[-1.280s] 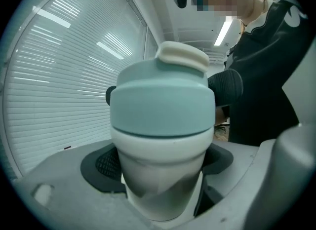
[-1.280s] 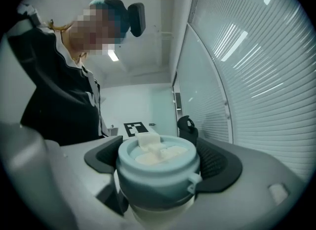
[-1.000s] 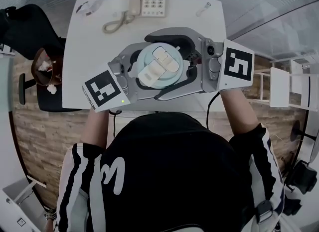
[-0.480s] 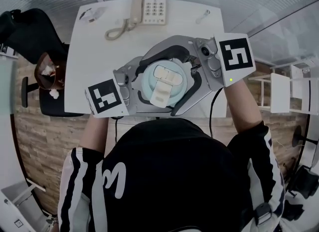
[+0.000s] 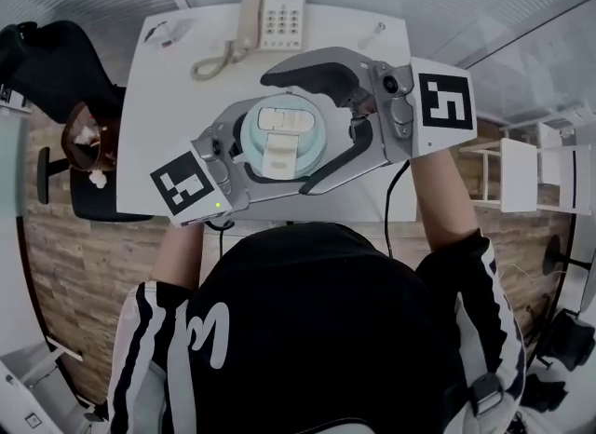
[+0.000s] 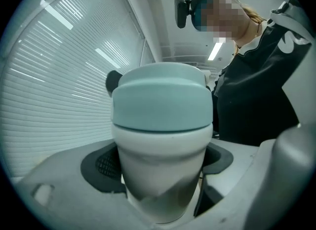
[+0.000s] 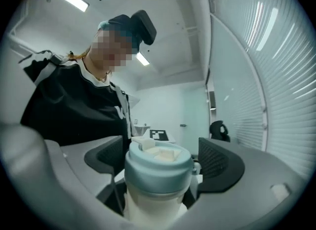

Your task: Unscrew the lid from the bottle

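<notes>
Above the white table (image 5: 168,78), the bottle (image 7: 154,207) was held clamped by its pale body in the left gripper (image 6: 159,161). Its teal lid (image 5: 279,134) was flanked, untouched, by the right gripper's (image 7: 163,162) parted jaws.

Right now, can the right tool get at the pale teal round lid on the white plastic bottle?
Probably yes. The right tool has its jaws apart on either side of the pale teal round lid, with nothing between pad and lid, while the left tool clamps the white plastic bottle below it.
</notes>
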